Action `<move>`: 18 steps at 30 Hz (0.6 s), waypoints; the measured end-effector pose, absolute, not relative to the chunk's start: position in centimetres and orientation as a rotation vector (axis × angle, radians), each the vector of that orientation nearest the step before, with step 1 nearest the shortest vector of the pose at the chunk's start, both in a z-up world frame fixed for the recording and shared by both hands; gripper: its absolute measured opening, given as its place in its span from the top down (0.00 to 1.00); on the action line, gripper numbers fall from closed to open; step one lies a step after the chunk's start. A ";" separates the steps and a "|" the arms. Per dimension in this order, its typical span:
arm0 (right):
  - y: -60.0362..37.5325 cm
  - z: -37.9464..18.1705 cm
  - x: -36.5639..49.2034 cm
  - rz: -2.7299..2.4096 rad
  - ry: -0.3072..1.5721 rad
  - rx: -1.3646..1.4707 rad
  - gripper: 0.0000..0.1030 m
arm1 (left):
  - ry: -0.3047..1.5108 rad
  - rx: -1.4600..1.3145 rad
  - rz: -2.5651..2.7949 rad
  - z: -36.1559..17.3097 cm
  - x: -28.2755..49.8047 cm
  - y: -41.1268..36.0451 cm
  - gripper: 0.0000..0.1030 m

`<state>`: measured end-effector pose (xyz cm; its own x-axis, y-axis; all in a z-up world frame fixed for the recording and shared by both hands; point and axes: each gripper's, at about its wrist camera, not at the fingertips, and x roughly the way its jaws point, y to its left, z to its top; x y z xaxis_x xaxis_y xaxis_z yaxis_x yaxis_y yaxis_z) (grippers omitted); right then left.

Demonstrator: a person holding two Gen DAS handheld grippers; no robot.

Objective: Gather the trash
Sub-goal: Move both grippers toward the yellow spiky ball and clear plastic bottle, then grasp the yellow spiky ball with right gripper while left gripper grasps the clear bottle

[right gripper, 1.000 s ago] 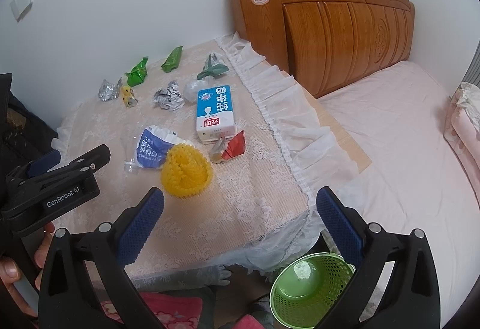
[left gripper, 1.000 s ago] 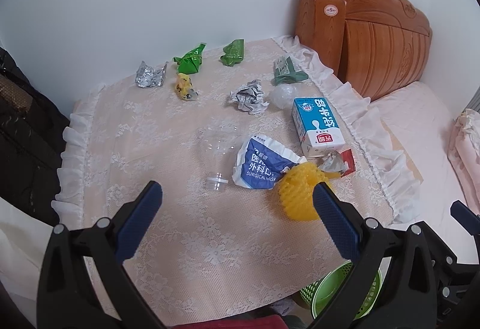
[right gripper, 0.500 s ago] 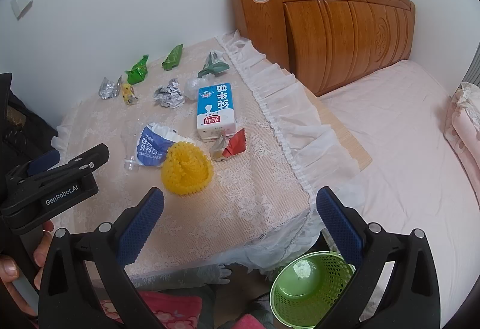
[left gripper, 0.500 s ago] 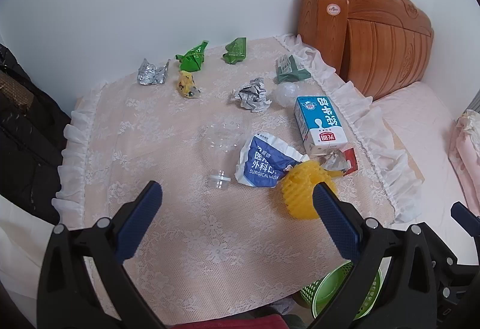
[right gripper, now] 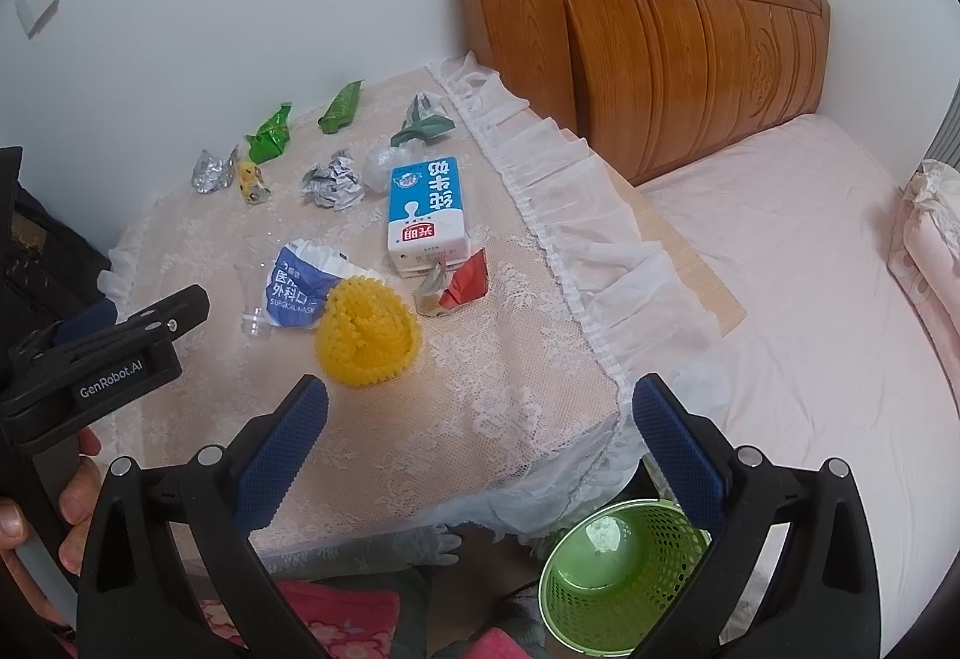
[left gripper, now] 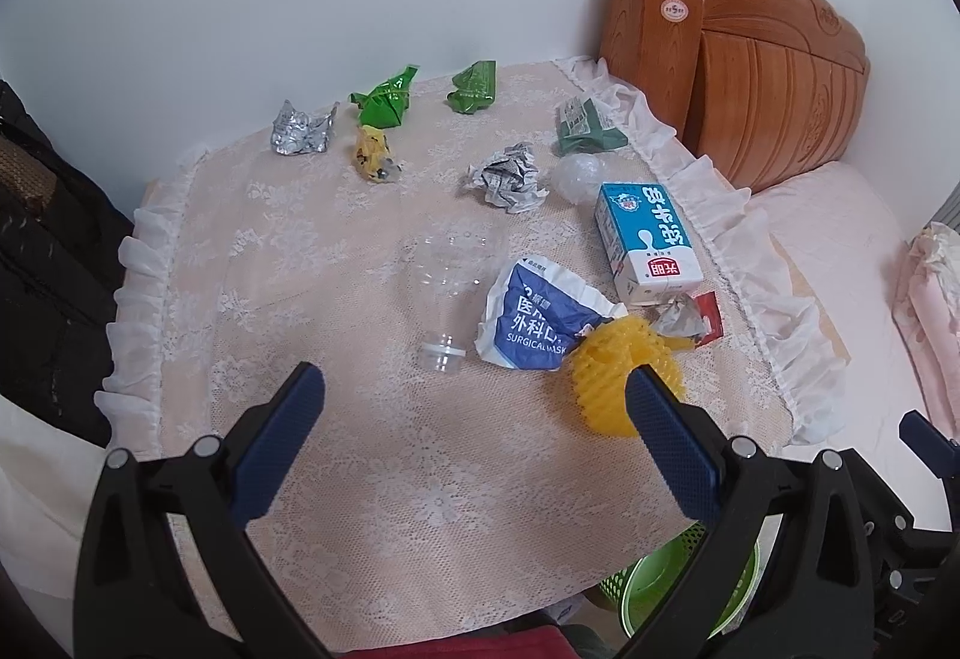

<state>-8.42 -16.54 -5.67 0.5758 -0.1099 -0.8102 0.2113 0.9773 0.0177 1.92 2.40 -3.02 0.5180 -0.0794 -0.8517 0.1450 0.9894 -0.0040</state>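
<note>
Trash lies scattered on a lace-covered table [left gripper: 372, 455]: a yellow foam net [left gripper: 606, 377], a blue surgical mask packet [left gripper: 534, 323], a clear plastic bottle [left gripper: 447, 293], a milk carton [left gripper: 648, 239], a red wrapper [right gripper: 465, 281], crumpled paper [left gripper: 507, 176], green wrappers [left gripper: 384, 98] and foil [left gripper: 300, 131]. A green basket [right gripper: 618, 569] stands on the floor below the table's near right corner. My left gripper [left gripper: 474, 443] is open and empty above the table's near part. My right gripper [right gripper: 480, 449] is open and empty over the table's near edge.
A wooden headboard [right gripper: 678, 59] and a bed with a pink sheet [right gripper: 810, 299] lie to the right. A white wall runs behind the table. Dark bags [left gripper: 42, 263] stand at the left. The left gripper's body [right gripper: 102, 359] shows in the right wrist view.
Both grippers have drifted slightly; the table's items sit a little higher and farther in both views. Nothing was taken hold of.
</note>
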 end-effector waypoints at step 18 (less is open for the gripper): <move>-18.2 -12.4 -7.2 -0.213 1.114 0.349 0.02 | 1.169 0.120 -0.193 -10.7 9.5 6.4 0.06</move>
